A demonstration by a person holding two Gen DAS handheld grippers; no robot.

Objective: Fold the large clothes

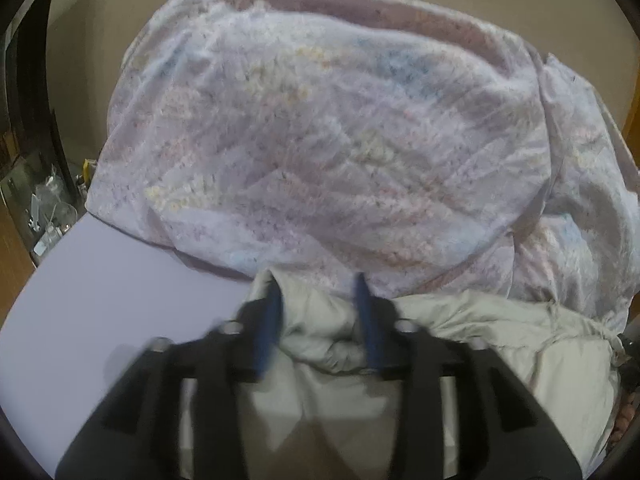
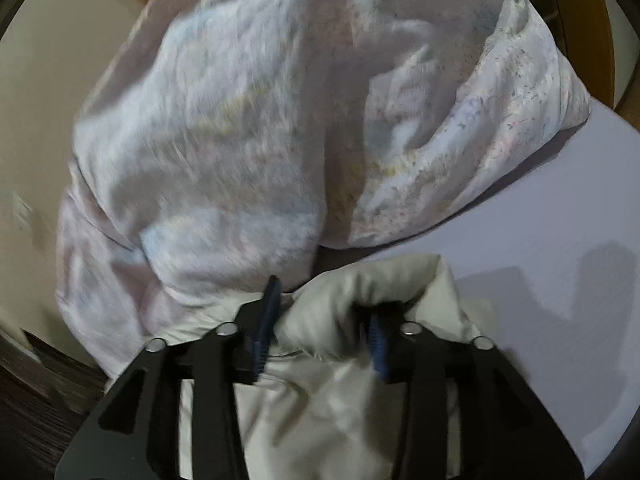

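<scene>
Both claws, left claw point(image 1: 318, 320) and right claw point(image 2: 322, 328), are clamped on bunched ends of the pale padded jacket point(image 1: 500, 344), stretched between them along the bed point(image 1: 100, 280) edge, floral quilt point(image 1: 320, 140) beyond.

Dim indoor light, motion blur, fisheye edge warp, shadows on bedsheet point(image 2: 560, 240).

Pale jacket point(image 1: 460, 344): cut off at 6 o'clock, both views. Floral quilt point(image 2: 224, 128): motion-blurred, pattern unreadable. Clutter point(image 1: 52, 208) at 9 o'clock, left view: too small to identify. Bed point(image 1: 120, 292): mostly hidden under the quilt.
</scene>
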